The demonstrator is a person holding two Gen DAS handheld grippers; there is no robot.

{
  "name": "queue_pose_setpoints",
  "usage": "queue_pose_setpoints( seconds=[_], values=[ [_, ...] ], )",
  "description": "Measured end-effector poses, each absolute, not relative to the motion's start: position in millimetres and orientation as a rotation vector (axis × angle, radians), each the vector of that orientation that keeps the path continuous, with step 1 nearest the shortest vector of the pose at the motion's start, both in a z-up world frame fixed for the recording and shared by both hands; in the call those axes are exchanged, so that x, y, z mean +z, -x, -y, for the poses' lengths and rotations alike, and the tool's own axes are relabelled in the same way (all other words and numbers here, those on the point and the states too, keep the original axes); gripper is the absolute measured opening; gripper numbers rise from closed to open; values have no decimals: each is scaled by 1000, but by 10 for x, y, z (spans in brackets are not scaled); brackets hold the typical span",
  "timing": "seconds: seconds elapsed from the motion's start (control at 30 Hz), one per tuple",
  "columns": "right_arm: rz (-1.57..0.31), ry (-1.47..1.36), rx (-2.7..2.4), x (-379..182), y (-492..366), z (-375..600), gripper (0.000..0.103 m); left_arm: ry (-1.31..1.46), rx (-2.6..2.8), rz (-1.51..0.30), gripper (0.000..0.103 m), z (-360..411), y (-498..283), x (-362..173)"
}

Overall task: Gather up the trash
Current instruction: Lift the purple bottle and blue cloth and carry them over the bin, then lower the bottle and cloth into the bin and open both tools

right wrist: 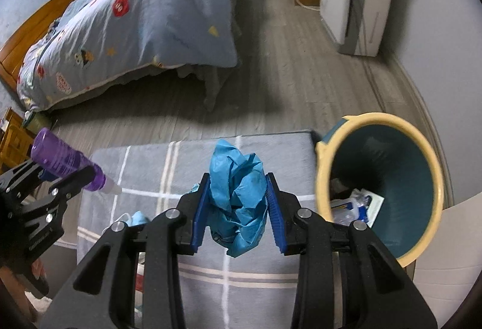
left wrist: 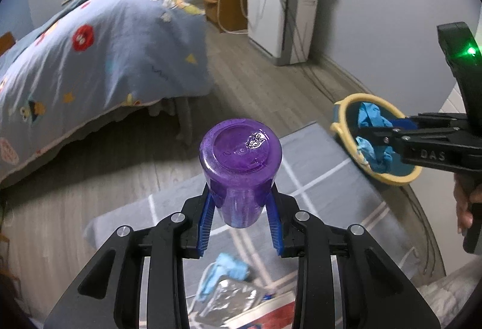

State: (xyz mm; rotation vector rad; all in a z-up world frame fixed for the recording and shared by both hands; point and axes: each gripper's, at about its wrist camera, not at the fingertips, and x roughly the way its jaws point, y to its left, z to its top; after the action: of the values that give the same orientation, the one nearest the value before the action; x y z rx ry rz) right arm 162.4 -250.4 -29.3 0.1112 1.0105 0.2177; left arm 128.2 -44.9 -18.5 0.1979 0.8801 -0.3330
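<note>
Between the left tool's [left wrist: 241,216] blue pads sat a purple bottle [left wrist: 240,160], gripped and lifted; the right tool [right wrist: 238,214] clamped crumpled blue paper [right wrist: 238,202]. Below, a blue mask [left wrist: 224,271] and foil wrapper [left wrist: 223,303] were left on the checked mat [right wrist: 250,280]. Beyond, the bin [right wrist: 421,130] already held some trash.

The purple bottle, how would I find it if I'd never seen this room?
Start at the grey checked mat on the floor in front of the bed. Above its left side, the left claw is clamped on the purple bottle. It is the only see-through purple thing here; the right claw holds crumpled blue paper instead.
</note>
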Motion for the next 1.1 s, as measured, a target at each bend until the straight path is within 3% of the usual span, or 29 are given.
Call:
queue_pose_setpoints(
  seconds=[1.1],
  values=[
    [-986,-376,22,-561,-1633,4148,35,-346,-521,-845,34,2056,-1171,-242]
  ],
)
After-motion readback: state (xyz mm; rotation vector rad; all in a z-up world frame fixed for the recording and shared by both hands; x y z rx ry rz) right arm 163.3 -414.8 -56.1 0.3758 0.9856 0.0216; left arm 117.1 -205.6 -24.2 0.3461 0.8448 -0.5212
